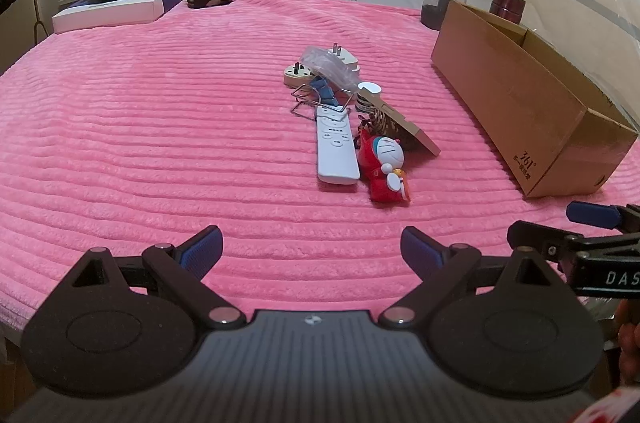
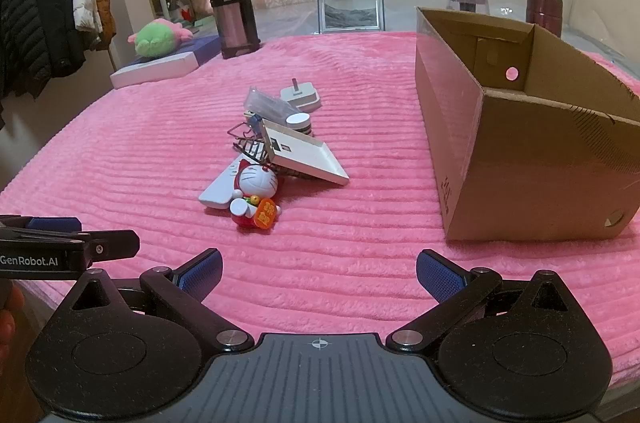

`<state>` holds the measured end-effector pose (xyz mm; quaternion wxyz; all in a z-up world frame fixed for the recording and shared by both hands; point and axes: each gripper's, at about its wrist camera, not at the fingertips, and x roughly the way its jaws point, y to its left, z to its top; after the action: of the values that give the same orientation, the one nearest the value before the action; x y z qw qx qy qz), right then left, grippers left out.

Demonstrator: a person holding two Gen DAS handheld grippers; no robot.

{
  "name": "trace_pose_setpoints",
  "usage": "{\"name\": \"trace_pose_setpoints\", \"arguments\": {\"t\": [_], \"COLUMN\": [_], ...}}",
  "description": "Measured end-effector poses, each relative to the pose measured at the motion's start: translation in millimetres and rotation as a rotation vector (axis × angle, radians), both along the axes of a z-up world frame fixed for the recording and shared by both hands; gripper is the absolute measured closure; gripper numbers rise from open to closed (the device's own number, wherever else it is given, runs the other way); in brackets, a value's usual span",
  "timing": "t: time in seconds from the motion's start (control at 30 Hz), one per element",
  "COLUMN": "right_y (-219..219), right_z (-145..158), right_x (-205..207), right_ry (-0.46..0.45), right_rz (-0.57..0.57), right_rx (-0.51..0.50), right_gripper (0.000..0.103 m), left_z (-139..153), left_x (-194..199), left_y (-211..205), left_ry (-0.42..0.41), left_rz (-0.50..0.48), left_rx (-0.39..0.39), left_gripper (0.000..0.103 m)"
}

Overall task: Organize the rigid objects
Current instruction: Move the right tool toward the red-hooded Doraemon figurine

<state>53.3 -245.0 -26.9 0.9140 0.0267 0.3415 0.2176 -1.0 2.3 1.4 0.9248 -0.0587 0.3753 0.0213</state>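
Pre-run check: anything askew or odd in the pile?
Yes. The flat beige panel is propped at a tilt on the wire rack rather than lying flat, overhanging the red cat figurine, which lies toppled against the white remote.

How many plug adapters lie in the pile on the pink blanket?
2: a round beige one at the pile's far left, and a white one beside it, partly under a clear bag. More may be hidden.

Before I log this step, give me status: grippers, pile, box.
Left gripper open, empty; right gripper open, empty. Pile untouched: remote, toy, plugs. Box empty as far as visible. Nothing in the way.
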Motion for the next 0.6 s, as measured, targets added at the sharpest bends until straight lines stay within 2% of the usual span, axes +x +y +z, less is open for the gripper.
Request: {"name": "trace_pose_setpoints", "arguments": {"t": [0.37,0.6], "right_y": [7.1,24.1], "right_z": [-8.0,-15.3], "right_x": [5.8,17.5], "right_ry": [0.008,-0.005], "right_rz": [0.013,0.075], "right_rx": [0.006,0.03], "right_gripper": [0.002,0.003], "left_z": [-10.2,-14.1], "left_x": [10.4,26.2], "left_y": [5.3,20.9], "left_ry": [-0.001,-0.033], "left_rz": [-0.013,-0.013], "left_rx": [0.029,0.102], "left_gripper": [0.009,0.009]}}
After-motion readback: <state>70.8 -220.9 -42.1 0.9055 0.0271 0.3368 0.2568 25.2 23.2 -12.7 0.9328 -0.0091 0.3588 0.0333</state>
